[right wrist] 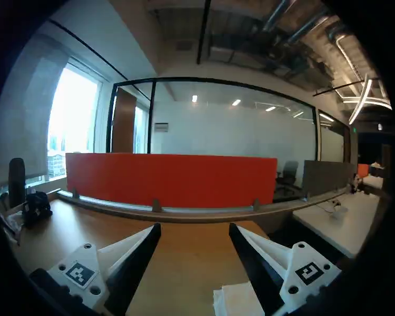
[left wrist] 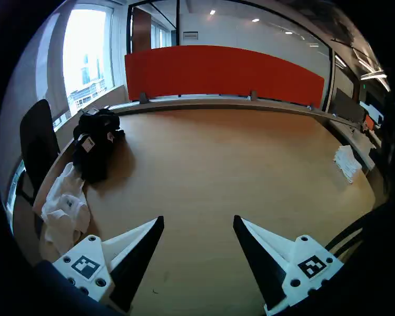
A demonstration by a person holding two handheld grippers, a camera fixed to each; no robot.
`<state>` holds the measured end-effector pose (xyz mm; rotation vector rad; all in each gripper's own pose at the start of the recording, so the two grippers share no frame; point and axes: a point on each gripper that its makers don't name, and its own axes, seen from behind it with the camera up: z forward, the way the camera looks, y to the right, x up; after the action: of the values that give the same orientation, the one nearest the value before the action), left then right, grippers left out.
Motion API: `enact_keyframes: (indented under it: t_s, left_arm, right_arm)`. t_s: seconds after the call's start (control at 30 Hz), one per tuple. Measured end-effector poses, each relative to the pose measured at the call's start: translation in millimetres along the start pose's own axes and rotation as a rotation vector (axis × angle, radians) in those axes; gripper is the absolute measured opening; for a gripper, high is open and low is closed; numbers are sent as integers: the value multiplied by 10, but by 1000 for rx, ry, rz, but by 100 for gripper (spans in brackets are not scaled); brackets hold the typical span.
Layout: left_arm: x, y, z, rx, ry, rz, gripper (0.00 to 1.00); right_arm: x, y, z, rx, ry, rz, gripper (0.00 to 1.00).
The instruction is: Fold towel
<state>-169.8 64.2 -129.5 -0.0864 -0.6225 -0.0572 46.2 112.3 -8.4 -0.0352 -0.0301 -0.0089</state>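
A white towel (right wrist: 233,301) lies just under the spread right tool (right wrist: 195,226).

Strong daylight enters through the tall window (left wrist: 87,58) at the left of both views, blown out to near white with little detail. Small recessed ceiling lights (left wrist: 255,20) and a curved strip lamp (right wrist: 362,100) add cooler spots. The wooden desk (left wrist: 213,168) is evenly lit, and the black bag (left wrist: 95,145) throws a soft shadow to its right. The red divider (right wrist: 171,179) stays saturated and sharp. The right side of the right gripper view falls dim. Fisheye distortion bends straight edges toward the rim, where the white towel (right wrist: 238,301) looks pale and soft.
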Motion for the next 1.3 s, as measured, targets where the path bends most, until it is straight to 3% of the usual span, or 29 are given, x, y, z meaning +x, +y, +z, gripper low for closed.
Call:
enact_keyframes:
  t_s: [0.3, 0.53, 1.0, 1.3]
  left_arm:
    - [84, -31, -3, 1, 22, -6, 98]
    - [308, -92, -3, 7, 78, -15, 98]
    - [1187, -376, 78, 76, 291, -16, 98]
    - [1879, -567, 8, 119, 462, -53, 98]
  right_arm:
    - [45, -368, 80, 35, 5, -5, 100]
    - [75, -619, 128, 54, 2, 19, 100]
    - [69, -970, 153, 71, -13, 51, 100]
    - [19, -1121, 149, 81, -26, 61, 100]
